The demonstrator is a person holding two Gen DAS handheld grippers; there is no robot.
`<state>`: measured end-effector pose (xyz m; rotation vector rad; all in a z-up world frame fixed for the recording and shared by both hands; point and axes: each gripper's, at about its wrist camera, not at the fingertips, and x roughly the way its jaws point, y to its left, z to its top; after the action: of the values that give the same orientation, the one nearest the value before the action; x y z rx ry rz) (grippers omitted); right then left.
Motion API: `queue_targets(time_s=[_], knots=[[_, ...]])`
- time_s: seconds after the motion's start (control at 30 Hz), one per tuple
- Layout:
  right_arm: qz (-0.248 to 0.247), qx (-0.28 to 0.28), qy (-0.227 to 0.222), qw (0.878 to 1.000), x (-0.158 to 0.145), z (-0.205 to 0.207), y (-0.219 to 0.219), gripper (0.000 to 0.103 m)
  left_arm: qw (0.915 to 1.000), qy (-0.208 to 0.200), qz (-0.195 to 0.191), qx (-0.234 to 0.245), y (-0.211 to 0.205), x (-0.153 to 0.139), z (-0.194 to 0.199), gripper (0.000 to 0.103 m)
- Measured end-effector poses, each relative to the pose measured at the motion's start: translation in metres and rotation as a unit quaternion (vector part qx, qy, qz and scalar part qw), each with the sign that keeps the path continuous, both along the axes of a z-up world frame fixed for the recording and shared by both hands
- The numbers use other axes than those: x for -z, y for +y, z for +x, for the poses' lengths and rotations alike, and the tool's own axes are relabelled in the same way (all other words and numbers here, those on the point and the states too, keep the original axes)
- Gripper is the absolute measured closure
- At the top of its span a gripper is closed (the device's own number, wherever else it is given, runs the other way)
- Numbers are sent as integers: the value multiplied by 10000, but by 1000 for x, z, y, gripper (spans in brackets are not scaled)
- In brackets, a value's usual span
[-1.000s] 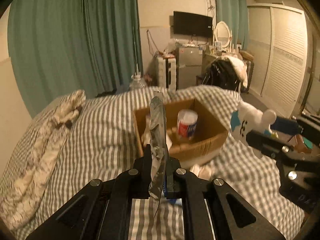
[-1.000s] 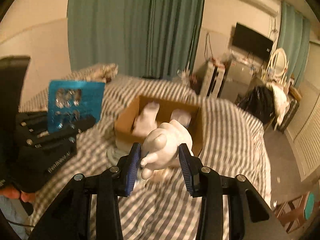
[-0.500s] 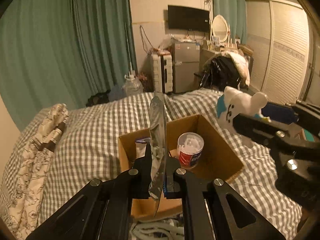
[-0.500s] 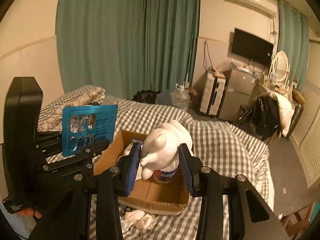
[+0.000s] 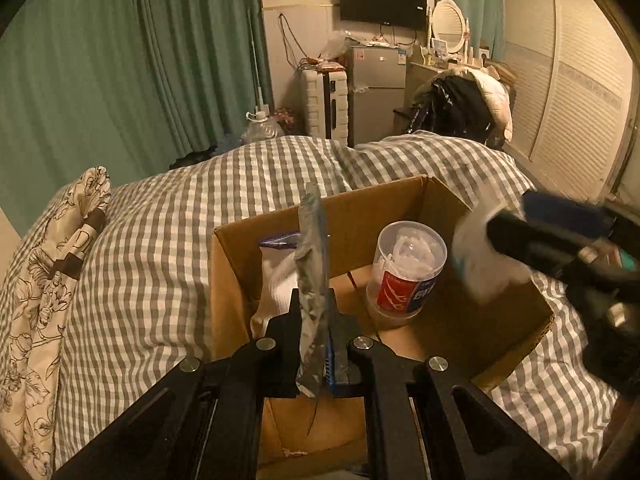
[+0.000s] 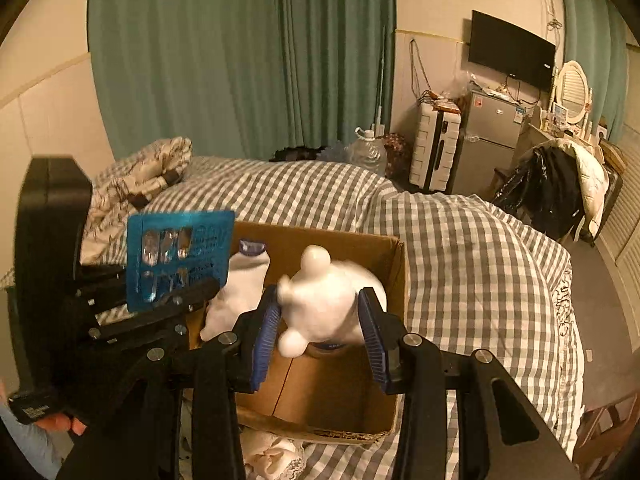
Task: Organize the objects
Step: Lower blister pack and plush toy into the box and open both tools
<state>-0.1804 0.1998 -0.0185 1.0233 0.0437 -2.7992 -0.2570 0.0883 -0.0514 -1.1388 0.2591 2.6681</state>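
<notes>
One cardboard box (image 5: 432,208) sat open on the checked bedspread (image 5: 160,260), and two grippers hung over it. Above the box's left part, the left gripper (image 5: 316,344) was clamped on one blister pack (image 6: 180,254), a blue foil-backed card with clear pill bubbles, held upright and edge-on. Inside the box lay one white sock (image 6: 236,292) and one clear tub (image 5: 408,272) with a red label. Over the box's right part, the right gripper (image 6: 320,320) had its blue pads spread around one white bear figure (image 6: 324,300); contact could not be told. The box floor by the tub lay bare.
</notes>
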Motion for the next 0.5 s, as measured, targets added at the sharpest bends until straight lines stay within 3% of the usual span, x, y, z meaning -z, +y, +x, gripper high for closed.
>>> queue_targets(time_s=[0.07, 0.1, 0.13, 0.2, 0.5], knots=[[-23, 117, 111, 9999, -8, 5, 4, 42, 9999, -30, -113, -27, 0, -4, 4, 72], [-30, 164, 185, 9997, -14, 8, 6, 39, 9998, -2, -188, -83, -1, -8, 8, 41], [-39, 193, 264, 9995, -21, 13, 7, 37, 9997, 58, -218, -124, -2, -12, 12, 18], [-35, 229, 379, 9990, -37, 25, 7, 37, 9988, 379, -212, -231, -8, -29, 28, 14], [326, 276, 941, 9947, -108, 97, -5, 28, 9960, 832, 29, -338, -32, -93, 86, 6]])
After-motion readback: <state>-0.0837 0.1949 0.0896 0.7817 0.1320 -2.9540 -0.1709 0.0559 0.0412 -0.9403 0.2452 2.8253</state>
